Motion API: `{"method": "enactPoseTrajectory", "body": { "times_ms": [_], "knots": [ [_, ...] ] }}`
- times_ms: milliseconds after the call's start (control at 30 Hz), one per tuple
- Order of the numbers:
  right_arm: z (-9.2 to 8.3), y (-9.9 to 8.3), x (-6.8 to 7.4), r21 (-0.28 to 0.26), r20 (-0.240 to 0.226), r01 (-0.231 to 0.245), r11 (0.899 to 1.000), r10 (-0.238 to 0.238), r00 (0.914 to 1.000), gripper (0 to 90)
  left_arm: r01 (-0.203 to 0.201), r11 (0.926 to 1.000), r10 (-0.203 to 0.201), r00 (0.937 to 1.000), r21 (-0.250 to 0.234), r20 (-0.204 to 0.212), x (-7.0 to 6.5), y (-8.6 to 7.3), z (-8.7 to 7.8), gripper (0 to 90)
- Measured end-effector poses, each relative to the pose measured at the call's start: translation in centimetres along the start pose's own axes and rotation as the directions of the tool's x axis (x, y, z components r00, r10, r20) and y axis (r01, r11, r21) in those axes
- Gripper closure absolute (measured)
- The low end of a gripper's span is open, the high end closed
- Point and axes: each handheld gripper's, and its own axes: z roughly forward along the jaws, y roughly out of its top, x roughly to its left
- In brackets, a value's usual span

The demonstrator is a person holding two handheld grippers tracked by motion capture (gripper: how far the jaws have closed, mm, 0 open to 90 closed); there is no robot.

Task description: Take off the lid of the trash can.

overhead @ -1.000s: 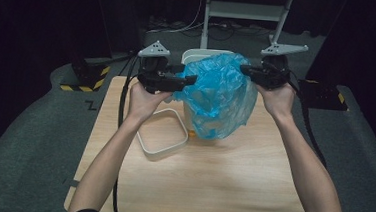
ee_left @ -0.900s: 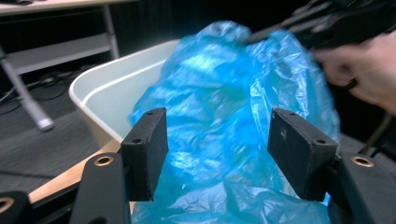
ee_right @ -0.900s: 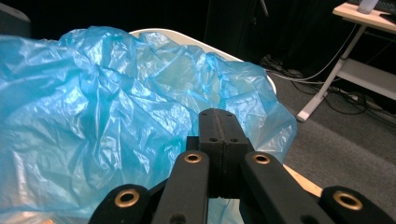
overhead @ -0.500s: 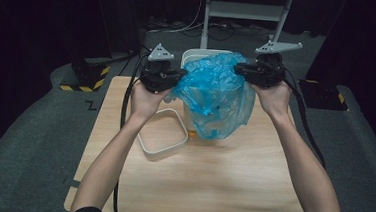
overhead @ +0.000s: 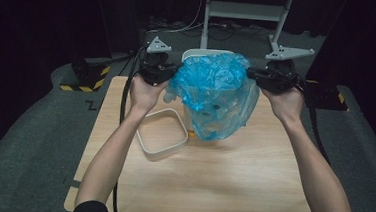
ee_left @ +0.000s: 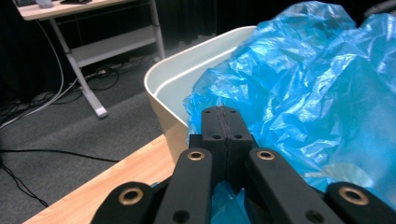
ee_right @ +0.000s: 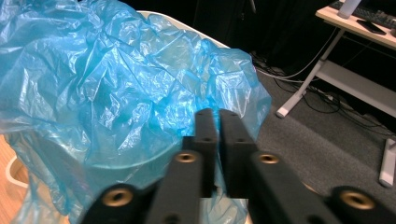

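Surroundings: dark room, grey carpet, pale wooden counter (overhead: 221,178); white desk frame (overhead: 242,12) beyond the far edge.
Left arm: forearm reaches from the near edge toward the far-left part of the counter; left gripper (overhead: 170,74) held level, pointing inward at the bag.
Left jaws: just closed, pressed together on a fold of the blue plastic bag (ee_left: 303,93).
Right arm: forearm runs up the right side; right gripper (overhead: 252,74) level at the far-right, pointing inward.
Right jaws: just closing, pinching the bag's edge (ee_right: 116,93).
Bag: translucent blue, crumpled, draped over the white bin (ee_left: 187,79) at the far-centre edge, stretched between both grippers.
Lid: white square lid (overhead: 161,134) flat on the counter, near-left of the bin.
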Motion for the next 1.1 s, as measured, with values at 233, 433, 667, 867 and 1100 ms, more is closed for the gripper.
{"method": "enactPoseTrajectory", "body": {
  "times_ms": [233, 433, 667, 867, 1100],
  "knots": [
    [1.4, 0.1, -1.1, -0.041, 0.009, -0.038, 0.998, 0.038, 0.9992, 90.0, 0.026, 0.9996, -0.026, 0.9993, -0.015, -0.026, 0.9, 0.3, 0.6, 89.8],
    [3.3, 0.0, -1.4, -0.041, 0.049, -0.051, 0.998, 0.053, 0.9974, 90.0, 0.056, 0.9984, -0.057, 0.9973, -0.009, -0.046, 1.9, 0.5, 1.6, 89.8],
    [4.3, -0.1, -2.1, -0.043, 0.065, -0.087, 0.995, 0.090, 0.9938, 89.8, 0.107, 0.9943, -0.107, 0.9925, -0.005, -0.060, 3.1, 0.5, 3.0, 89.8],
    [3.2, -0.2, -1.4, -0.072, 0.056, -0.068, 0.995, 0.072, 0.9959, 70.1, 0.087, 0.9959, -0.088, 0.9946, -0.022, -0.055, 2.6, 0.4, 2.4, 89.4],
    [1.3, 0.0, -0.7, -0.064, 0.066, -0.039, 0.997, 0.044, 0.9969, 53.4, 0.061, 0.9978, -0.062, 0.9970, -0.027, -0.046, 2.2, 0.4, 1.2, 88.0]
  ]
}}
